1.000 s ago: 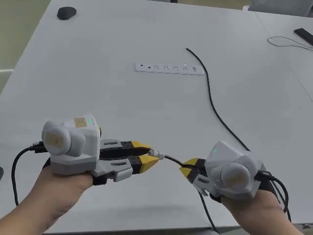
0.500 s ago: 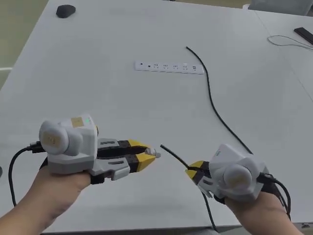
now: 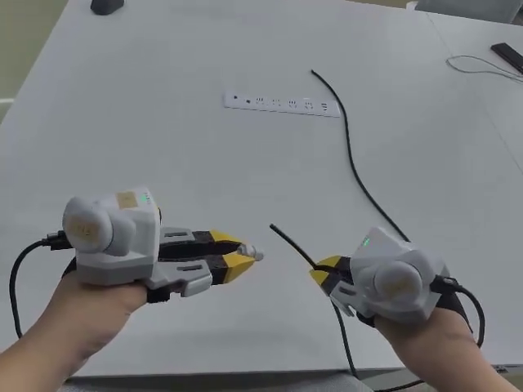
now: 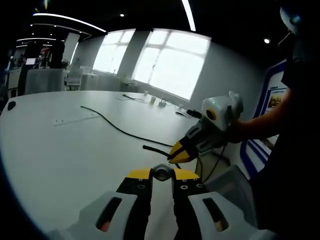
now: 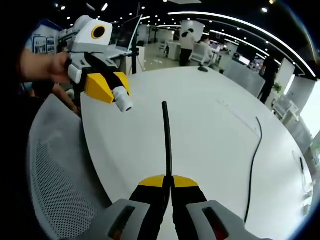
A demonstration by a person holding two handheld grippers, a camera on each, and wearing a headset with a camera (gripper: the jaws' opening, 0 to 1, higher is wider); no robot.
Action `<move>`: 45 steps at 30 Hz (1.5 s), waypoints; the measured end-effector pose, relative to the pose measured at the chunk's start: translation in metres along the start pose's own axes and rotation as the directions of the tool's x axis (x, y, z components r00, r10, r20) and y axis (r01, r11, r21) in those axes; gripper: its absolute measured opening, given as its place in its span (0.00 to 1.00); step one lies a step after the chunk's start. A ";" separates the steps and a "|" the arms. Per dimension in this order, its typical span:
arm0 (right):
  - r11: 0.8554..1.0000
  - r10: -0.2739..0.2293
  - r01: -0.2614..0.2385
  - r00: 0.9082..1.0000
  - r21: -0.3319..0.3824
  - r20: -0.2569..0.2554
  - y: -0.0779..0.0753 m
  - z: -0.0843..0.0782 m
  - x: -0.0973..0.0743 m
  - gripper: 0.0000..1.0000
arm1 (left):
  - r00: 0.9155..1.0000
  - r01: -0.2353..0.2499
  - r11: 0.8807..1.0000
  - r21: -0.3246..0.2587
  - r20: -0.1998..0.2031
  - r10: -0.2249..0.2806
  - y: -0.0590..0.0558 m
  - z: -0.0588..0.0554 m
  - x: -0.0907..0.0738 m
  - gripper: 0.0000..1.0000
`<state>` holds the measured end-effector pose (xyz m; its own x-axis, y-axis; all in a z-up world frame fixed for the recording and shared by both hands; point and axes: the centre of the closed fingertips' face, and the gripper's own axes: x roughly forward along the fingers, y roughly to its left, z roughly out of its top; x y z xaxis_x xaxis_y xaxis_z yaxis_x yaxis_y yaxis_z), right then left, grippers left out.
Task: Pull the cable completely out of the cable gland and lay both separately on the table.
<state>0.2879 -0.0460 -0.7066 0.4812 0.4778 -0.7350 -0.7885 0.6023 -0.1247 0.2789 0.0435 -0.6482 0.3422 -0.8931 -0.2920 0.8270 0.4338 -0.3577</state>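
A second ago the cable (image 3: 290,245) still ran into the cable gland (image 3: 252,254). It has since come free, and the gap between its bare black end and the gland has widened a little over the last half second. The left claw (image 3: 245,260) is closed to a narrow grip on the small pale gland, which sticks out from its yellow tips. The left gripper view shows the gland pinched squarely between them. The right claw (image 3: 323,271) is clamped tight on the cable a short way back from its end. In the right gripper view the loose end stands straight out past the tips, pointing beside the gland and apart from it. Both claws are held over the near edge of the desk (image 3: 163,147), so neither part lies on it yet. Behind the right claw the cable disappears under the housing and the hand. It is probably the same line that curves away across the desk past the power strip (image 3: 282,104), though the join is hidden. Another stretch drops off the near edge and is cut off by the frame.
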 end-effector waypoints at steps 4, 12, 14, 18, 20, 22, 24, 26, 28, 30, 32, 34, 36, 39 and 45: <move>1.000 -0.002 0.002 1.000 -0.013 -0.008 -0.004 0.004 0.002 0.00 | 1.000 0.004 1.000 -0.002 -0.004 -0.004 0.003 -0.006 -0.001 0.15; 1.000 -0.008 0.008 1.000 -0.017 -0.003 -0.016 0.021 0.006 0.00 | 1.000 0.001 1.000 -0.004 -0.004 -0.001 0.009 -0.013 -0.005 0.15; 1.000 -0.007 0.007 1.000 -0.012 0.001 -0.018 0.026 0.008 0.00 | 1.000 -0.002 1.000 -0.006 -0.004 0.002 0.012 -0.015 -0.007 0.15; 1.000 -0.011 0.011 1.000 -0.024 -0.001 -0.022 0.036 0.014 0.00 | 1.000 -0.001 1.000 0.001 -0.010 0.001 0.015 -0.020 -0.011 0.15; 1.000 -0.009 0.009 1.000 -0.028 0.006 -0.022 0.043 0.016 0.00 | 1.000 0.000 1.000 0.004 -0.008 0.000 0.017 -0.023 -0.014 0.15; 1.000 -0.002 0.002 1.000 -0.022 0.012 -0.023 0.047 0.018 0.00 | 1.000 -0.002 1.000 0.001 -0.011 0.002 0.021 -0.026 -0.016 0.15; 1.000 0.004 -0.004 1.000 -0.022 0.011 -0.024 0.052 0.023 0.00 | 1.000 -0.008 1.000 -0.004 -0.010 0.008 0.026 -0.029 -0.019 0.15; 1.000 0.011 -0.011 1.000 -0.029 0.005 -0.024 0.055 0.028 0.00 | 1.000 -0.013 1.000 -0.004 -0.006 0.013 0.029 -0.030 -0.022 0.15; 0.999 0.017 -0.017 1.000 -0.037 0.002 -0.024 0.060 0.033 0.00 | 1.000 -0.019 1.000 -0.015 -0.002 0.019 0.034 -0.032 -0.025 0.15; 0.999 0.028 -0.028 1.000 -0.045 -0.001 -0.024 0.065 0.039 0.00 | 1.000 -0.024 1.000 -0.013 0.002 0.024 0.037 -0.033 -0.027 0.15; 0.998 0.037 -0.037 0.999 -0.047 -0.005 -0.023 0.069 0.047 0.00 | 1.000 -0.029 0.999 -0.022 0.001 0.029 0.041 -0.036 -0.030 0.15; 0.997 0.040 -0.041 0.999 -0.066 -0.015 -0.024 0.071 0.053 0.00 | 0.999 -0.036 0.999 -0.021 -0.002 0.036 0.045 -0.040 -0.032 0.15; 0.996 0.047 -0.048 0.999 -0.079 -0.022 -0.024 0.073 0.060 0.00 | 0.999 -0.040 0.999 -0.009 -0.009 0.040 0.047 -0.043 -0.034 0.15; 0.994 0.072 -0.074 0.997 -0.084 -0.028 -0.020 0.078 0.071 0.00 | 0.999 -0.032 0.999 -0.016 -0.007 0.032 0.051 -0.050 -0.038 0.15; 0.989 0.092 -0.096 0.995 -0.111 -0.043 -0.017 0.087 0.093 0.00 | 0.999 -0.043 0.999 -0.008 -0.023 0.043 0.057 -0.065 -0.046 0.15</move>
<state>0.3795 0.0442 -0.7152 0.3901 0.5032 -0.7711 -0.8685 0.4793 -0.1265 0.2817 0.1170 -0.7131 0.3672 -0.8707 -0.3271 0.8079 0.4728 -0.3518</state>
